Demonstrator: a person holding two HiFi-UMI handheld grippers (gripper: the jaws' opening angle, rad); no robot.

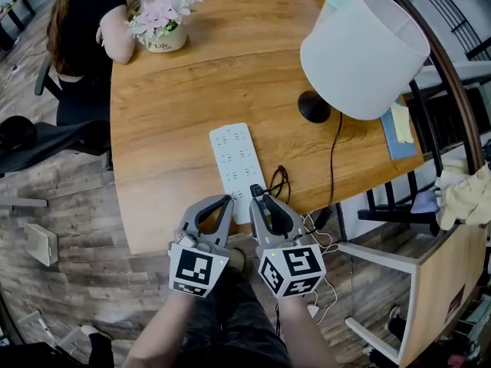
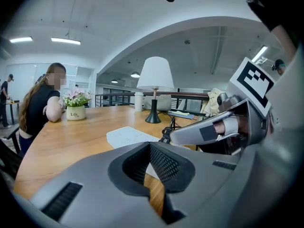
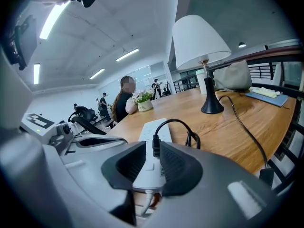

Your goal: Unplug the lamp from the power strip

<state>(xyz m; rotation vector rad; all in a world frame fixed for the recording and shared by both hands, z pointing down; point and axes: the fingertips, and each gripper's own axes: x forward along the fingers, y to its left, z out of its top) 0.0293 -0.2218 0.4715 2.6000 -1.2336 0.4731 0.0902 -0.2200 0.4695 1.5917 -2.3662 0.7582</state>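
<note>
The right gripper [image 3: 152, 149] stood with its jaws narrowly apart around the black plug [image 3: 155, 145], a gap showing on the plug's left; the plug sat in the near end of the white power strip [image 1: 232, 153] on the wooden table [image 1: 176, 90]; the left gripper [image 1: 227, 200] hovered just beside it, jaws together on nothing; the lamp [image 1: 360, 52] stood toward the table's right edge.

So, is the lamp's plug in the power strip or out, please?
In: the black plug stands seated in the power strip, with the right gripper around it, jaws apart.
</note>
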